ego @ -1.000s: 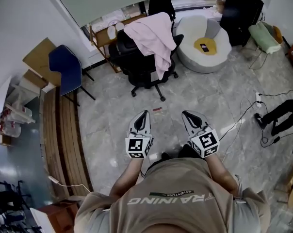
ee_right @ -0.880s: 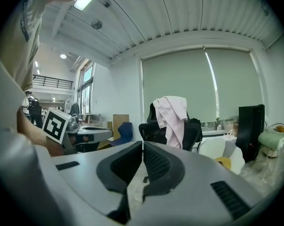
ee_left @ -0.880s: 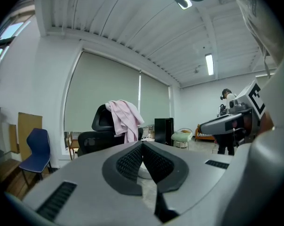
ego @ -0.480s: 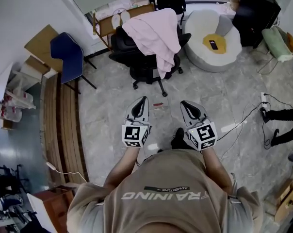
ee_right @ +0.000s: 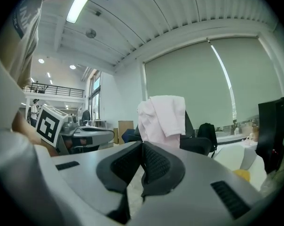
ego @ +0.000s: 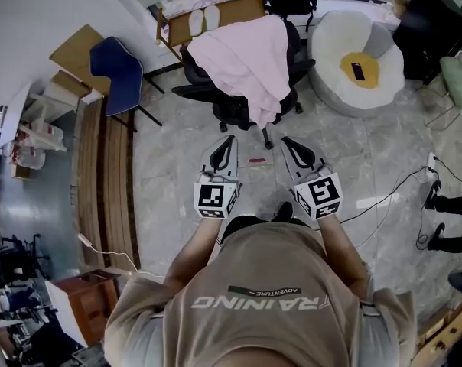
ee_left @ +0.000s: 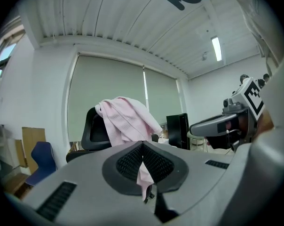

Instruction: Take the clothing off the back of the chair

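1. Head view: the pink clothing (ego: 246, 56) hangs over the back of the black office chair (ego: 242, 109), spilling down toward the seat. The chair stands on the grey stone floor (ego: 177, 182), ahead of the person. The left gripper (ego: 226, 145) and the right gripper (ego: 292, 147) are held side by side, both pointing at the chair and well short of the cloth. Each pair of jaws tapers to a closed point. A blue chair (ego: 118, 66) stands off to the left, and a white round seat (ego: 357, 56) to the right.

2. Left gripper view: the jaws are clenched together with nothing gripped. The clothing (ee_left: 125, 119) shows beyond them, draped on the chair (ee_left: 91, 128) and apart from the left gripper (ee_left: 142, 147). A strip of the same pink shows through the slit under the pads, farther off. The right gripper (ee_left: 217, 124) is in sight at the right edge.

3. Right gripper view: the jaws of the right gripper (ee_right: 142, 147) are pressed together and empty. The clothing (ee_right: 163, 117) hangs on the chair (ee_right: 196, 142) straight ahead, not touched. The left gripper (ee_right: 85, 133) is visible at the left.
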Motion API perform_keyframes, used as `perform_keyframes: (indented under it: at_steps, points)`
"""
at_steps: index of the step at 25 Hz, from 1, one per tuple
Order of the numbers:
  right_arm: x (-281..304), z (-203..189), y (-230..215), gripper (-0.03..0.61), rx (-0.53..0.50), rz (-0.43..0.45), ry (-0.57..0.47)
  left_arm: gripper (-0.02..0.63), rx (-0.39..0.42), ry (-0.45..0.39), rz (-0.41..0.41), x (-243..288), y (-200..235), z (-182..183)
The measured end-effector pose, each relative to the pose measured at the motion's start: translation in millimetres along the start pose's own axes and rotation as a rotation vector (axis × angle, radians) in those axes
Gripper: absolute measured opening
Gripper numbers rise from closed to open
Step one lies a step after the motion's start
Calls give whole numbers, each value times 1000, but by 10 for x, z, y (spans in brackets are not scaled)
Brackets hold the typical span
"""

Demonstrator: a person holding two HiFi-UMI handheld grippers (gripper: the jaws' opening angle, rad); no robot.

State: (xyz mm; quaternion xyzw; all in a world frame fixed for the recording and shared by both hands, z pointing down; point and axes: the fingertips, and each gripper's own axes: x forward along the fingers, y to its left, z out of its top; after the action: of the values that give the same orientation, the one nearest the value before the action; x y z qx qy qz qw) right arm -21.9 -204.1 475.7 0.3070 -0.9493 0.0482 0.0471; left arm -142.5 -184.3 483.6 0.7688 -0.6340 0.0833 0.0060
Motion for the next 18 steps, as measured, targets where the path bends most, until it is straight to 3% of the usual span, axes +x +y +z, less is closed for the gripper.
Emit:
perform_keyframes:
  at_steps: [9, 18]
  points:
    - [383, 164, -126, 34, -22, 25, 6, 9, 48, -29, -17, 372, 142, 144]
    - [873, 507, -284, 34, -48, -70, -33, 9, 23, -101, -67, 754, 682, 379]
